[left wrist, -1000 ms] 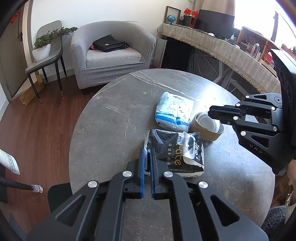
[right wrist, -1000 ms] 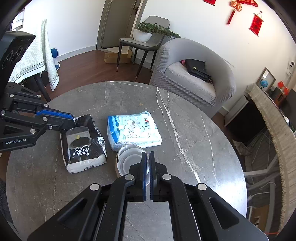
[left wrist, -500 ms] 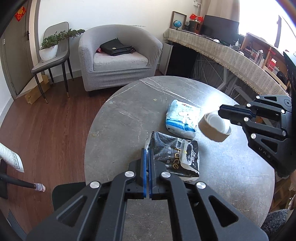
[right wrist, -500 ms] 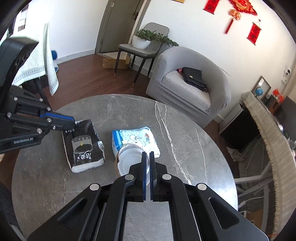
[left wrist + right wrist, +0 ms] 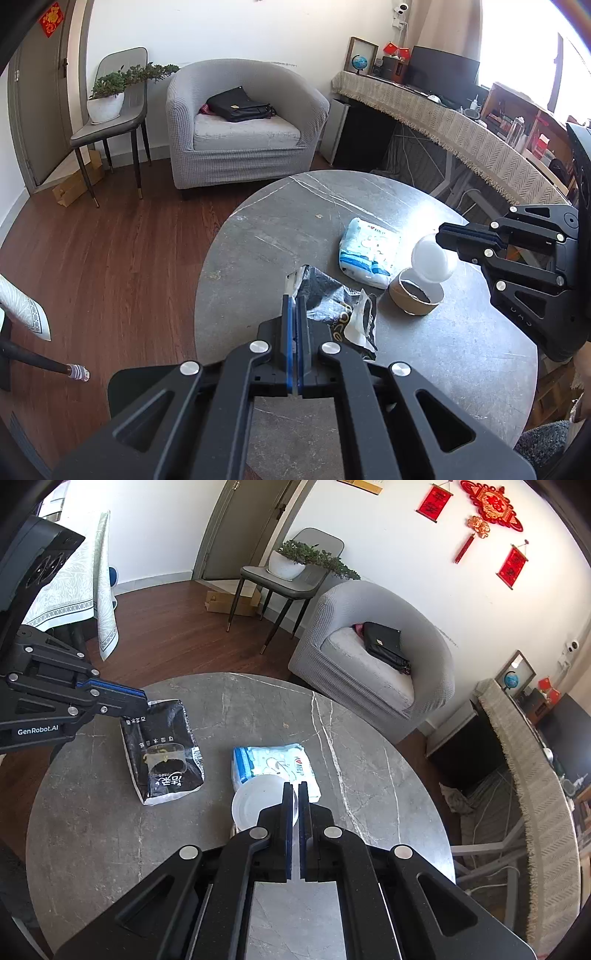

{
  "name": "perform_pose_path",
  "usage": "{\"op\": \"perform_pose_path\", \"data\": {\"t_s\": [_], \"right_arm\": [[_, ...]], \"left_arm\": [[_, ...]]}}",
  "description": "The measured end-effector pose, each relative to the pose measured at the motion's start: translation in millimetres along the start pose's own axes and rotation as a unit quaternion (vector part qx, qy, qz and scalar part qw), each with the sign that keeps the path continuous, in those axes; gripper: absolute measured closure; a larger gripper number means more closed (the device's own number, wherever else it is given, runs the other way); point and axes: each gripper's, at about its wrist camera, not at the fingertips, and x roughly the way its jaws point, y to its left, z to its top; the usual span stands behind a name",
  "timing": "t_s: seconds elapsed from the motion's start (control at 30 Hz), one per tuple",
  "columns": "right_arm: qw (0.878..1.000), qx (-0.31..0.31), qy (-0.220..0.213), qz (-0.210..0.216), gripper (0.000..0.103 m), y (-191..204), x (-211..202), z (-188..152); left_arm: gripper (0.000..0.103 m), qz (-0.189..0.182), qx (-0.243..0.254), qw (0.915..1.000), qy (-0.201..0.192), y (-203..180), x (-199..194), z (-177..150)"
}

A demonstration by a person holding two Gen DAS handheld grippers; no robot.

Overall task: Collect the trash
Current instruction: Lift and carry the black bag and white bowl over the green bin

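Both grippers clamped on trash above the round grey marble table (image 5: 258, 236)

The left gripper (image 5: 294, 295) pinches a corner of the black crinkled plastic tissue pack (image 5: 162, 753) near the table's left edge; the right gripper (image 5: 294, 794) grips the white round plastic lid (image 5: 432, 258), tilted above the brown paper cup (image 5: 415, 299)

tissue pack (image 5: 275, 766) on table (image 5: 369, 775), between bag (image 5: 162, 753) and armchair (image 5: 376, 657)

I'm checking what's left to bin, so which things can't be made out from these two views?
- Cup contents: left view shows only a dark inside; in the right view the lid covers it.
- Black pack print: too small to read.
- Table near edge: hidden by the right gripper body.
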Motion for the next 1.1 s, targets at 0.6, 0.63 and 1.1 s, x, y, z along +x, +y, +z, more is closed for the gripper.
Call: {"op": "perform_pose_path", "data": {"t_s": [0.6,0.63,1.1], "right_arm": [[0.998,-0.006,-0.029,0.052,0.101,46.9,-1.2,43.8],[0.998,-0.008,-0.031,0.056,0.101,50.6,-1.3,46.6],[0.994,-0.029,-0.040,0.102,0.101,99.7,2.4,77.3]], "left_arm": [[0.101,0.031,-0.048,0.9979,-0.031,62.9,-43.2,-9.6],[0.101,0.033,-0.051,0.9976,-0.033,67.2,-46.7,-10.7],[0.101,0.079,-0.080,0.9935,-0.014,132.4,-69.3,-41.5]]}}
